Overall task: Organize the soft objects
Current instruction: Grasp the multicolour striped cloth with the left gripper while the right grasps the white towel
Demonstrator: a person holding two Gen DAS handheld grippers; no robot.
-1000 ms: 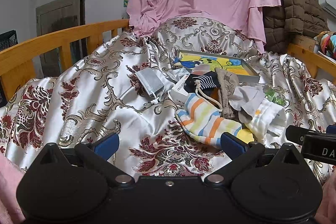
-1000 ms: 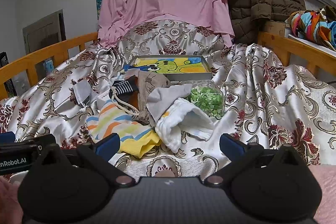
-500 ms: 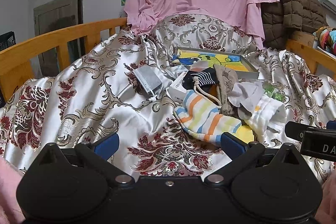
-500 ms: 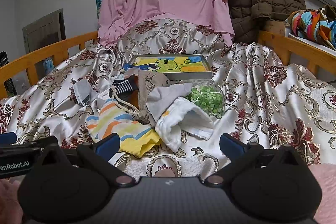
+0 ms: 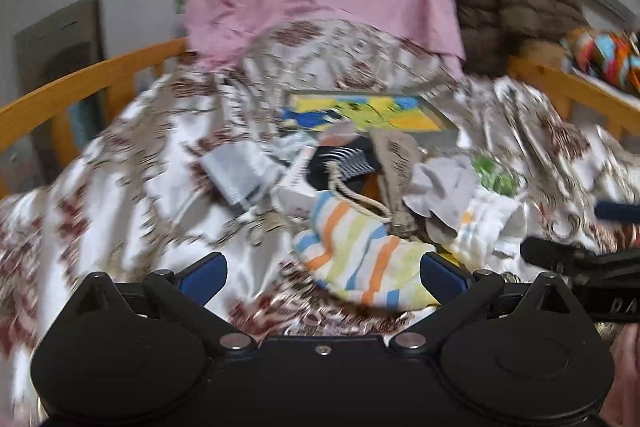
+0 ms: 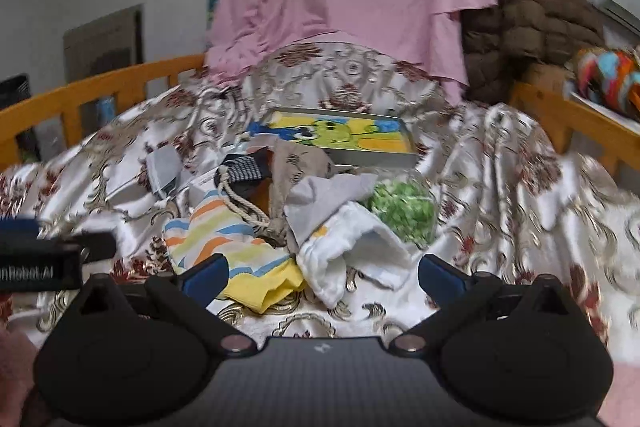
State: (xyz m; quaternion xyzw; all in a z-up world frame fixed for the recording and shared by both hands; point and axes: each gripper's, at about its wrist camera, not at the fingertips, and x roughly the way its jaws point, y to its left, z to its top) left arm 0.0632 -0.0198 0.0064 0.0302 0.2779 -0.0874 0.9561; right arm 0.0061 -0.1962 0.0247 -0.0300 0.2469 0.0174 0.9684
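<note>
Striped cloth [image 5: 362, 263] lies at the near edge of the pile on the bed, right between the spread fingers of the left gripper [image 5: 322, 273], which is wide open and holding nothing. The right gripper [image 6: 322, 273] is just as wide and empty, with the white cloth [image 6: 352, 247] sitting ahead of it, just right of the stripes. Farther out: a rope cord [image 6: 242, 203] draped over the stripes, a grey cloth [image 6: 324, 199], a bag of green bits [image 6: 404, 211], then the picture box [image 6: 336, 137] on the satin bedspread [image 6: 520, 187]. Risk here, I reckon: pinch the stripes and that cord drags along, or the slick satin bunches into the grip.
</note>
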